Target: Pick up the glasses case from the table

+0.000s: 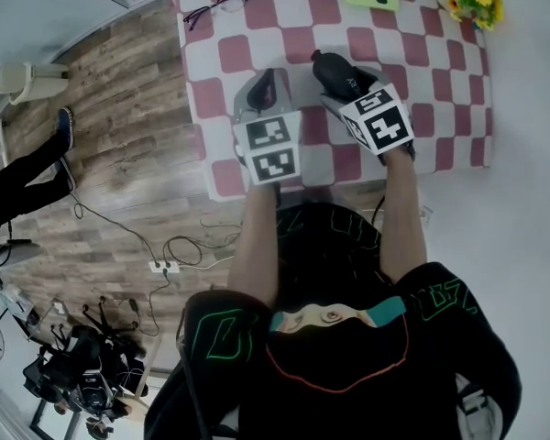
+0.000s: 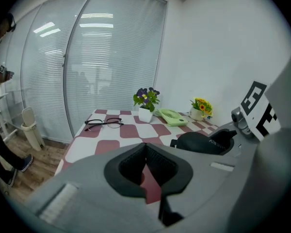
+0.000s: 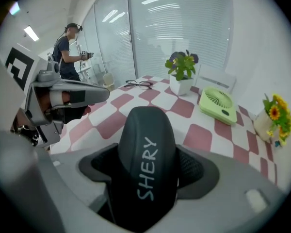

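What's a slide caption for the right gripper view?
Right gripper clamps the black glasses case over the checkered table.

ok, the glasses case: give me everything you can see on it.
The glasses case is a black, matte, rounded oblong shell that looks closed, with SHERY printed in pale letters along its top. It is clamped between the right gripper's dark fingers, long axis pointing away from that camera, with its far end sticking out past them over the red-and-white checked tablecloth. Whether its underside touches the cloth cannot be told.
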The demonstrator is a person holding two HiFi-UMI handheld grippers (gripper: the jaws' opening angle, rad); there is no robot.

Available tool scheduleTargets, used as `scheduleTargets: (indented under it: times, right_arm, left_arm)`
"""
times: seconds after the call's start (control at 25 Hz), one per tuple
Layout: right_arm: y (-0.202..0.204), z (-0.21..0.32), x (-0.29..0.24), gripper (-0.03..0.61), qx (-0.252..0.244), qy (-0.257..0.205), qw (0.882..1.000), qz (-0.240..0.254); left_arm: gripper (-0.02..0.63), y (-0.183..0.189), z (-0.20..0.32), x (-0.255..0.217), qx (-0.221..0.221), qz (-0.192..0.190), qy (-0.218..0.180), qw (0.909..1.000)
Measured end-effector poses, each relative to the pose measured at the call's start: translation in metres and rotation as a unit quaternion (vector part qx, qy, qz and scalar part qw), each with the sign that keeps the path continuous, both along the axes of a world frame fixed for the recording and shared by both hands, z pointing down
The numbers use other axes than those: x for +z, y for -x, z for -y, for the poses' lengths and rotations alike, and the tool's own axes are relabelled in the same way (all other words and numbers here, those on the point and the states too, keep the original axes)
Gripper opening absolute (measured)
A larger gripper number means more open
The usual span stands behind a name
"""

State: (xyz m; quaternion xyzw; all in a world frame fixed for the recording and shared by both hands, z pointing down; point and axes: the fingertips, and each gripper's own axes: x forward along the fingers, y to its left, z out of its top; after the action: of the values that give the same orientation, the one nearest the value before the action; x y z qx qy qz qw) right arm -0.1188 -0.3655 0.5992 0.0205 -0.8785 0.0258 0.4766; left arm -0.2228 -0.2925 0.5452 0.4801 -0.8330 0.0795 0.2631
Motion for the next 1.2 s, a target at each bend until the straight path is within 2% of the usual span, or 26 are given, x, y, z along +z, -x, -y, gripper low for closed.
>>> scheduleTargets:
  times: [0.36,0.64,0.92,1.12,1.2]
  right_arm:
    - [-0.012,0.014,-0.069,0.367,0.066,-0.035,0.992,0.104]
    - [-0.024,0.018,-0.132,0.367,0.103,-0.054,0.975,0.187]
    - [-0.037,0.035,-0.198,0.367,0.144,-0.085,0.947,0.275]
    - [-0.058,0.046,-0.242,0.367,0.171,-0.157,0.922,0.31]
    - [-0.068,0.051,-0.257,0.367,0.187,-0.172,0.91,0.327]
  left_arm:
    - [0.009,-0.016,0.008,-0.054,0.024,0.034,-0.049,0.9979]
    - [0.009,-0.03,0.006,-0.097,0.039,0.064,-0.081,0.9939]
    - [0.009,-0.032,0.015,-0.159,0.06,0.132,-0.116,0.9826]
    - [0.009,-0.042,0.018,-0.204,0.076,0.175,-0.145,0.9709]
    - [0.009,-0.046,0.017,-0.216,0.078,0.189,-0.151,0.9671]
